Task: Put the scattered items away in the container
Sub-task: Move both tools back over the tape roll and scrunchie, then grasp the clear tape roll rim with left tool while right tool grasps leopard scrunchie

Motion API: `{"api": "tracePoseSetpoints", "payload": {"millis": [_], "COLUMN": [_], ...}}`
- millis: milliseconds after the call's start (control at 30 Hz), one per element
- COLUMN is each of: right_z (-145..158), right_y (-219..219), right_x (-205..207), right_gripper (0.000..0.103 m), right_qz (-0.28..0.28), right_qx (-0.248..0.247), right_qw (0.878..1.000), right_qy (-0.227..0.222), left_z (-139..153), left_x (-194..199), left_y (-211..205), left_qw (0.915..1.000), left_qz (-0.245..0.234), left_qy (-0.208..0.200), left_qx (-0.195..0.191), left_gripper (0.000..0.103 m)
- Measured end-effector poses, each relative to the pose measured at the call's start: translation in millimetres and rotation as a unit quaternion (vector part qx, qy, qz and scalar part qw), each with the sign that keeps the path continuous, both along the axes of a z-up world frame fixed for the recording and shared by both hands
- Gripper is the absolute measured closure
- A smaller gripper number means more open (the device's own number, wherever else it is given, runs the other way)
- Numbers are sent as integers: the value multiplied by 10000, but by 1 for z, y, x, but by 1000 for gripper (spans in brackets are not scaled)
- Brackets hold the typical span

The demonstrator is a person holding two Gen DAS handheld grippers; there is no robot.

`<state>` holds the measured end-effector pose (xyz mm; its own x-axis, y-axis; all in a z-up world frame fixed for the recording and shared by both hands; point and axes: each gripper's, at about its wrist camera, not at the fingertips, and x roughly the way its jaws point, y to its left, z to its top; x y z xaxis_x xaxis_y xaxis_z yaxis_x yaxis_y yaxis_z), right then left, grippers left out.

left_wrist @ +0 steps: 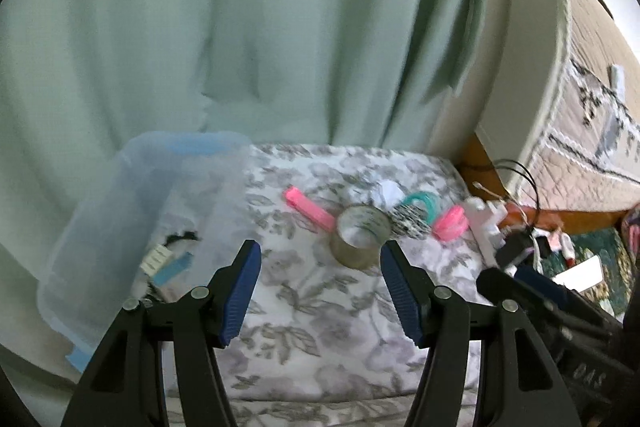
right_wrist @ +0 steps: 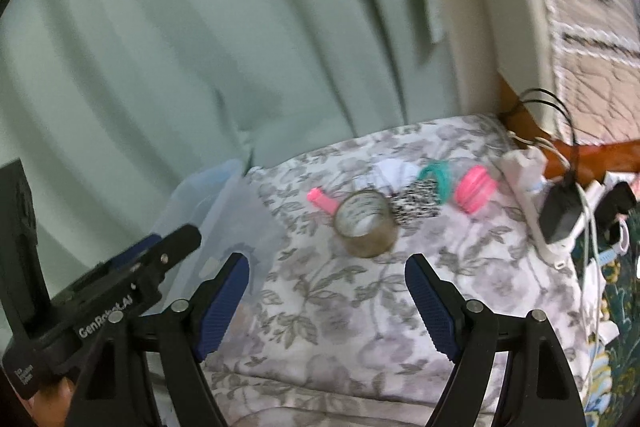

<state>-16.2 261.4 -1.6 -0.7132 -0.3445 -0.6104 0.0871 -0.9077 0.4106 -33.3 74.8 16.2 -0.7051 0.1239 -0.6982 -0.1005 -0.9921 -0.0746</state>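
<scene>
Left wrist view: left gripper hung wide open and empty at lower centre, facing the glossy tape roll on the floral cloth; translucent plastic container waited at left, some items already inside | Right wrist view: right gripper likewise spread and empty; tape roll stood mid-frame beside pink clip, teal ring and ribbed pink spool, likely awaiting pickup.
</scene>
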Motion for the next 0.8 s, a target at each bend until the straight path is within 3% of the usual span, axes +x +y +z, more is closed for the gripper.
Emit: {"api": "tracePoseSetpoints", "payload": {"millis": [133, 400, 800], "right_z": [-6, -18, -42], "right_y": [24, 60, 69], "right_x": [-1, -6, -25], "right_gripper": [20, 20, 20], "right_qz": [-282, -804, -920], "right_qx": [-107, -359, -378], "right_qw": [9995, 9961, 9949], "right_qy": [-29, 9, -191], "left_z": [-5, -15, -25], "left_x": [-2, -10, -37], "left_y": [12, 31, 42], "left_qw": [9998, 9997, 9996], "left_qz": [-99, -226, -205], "left_qy": [-25, -21, 55], "left_qx": [147, -108, -179], "left_gripper": [40, 40, 40]}}
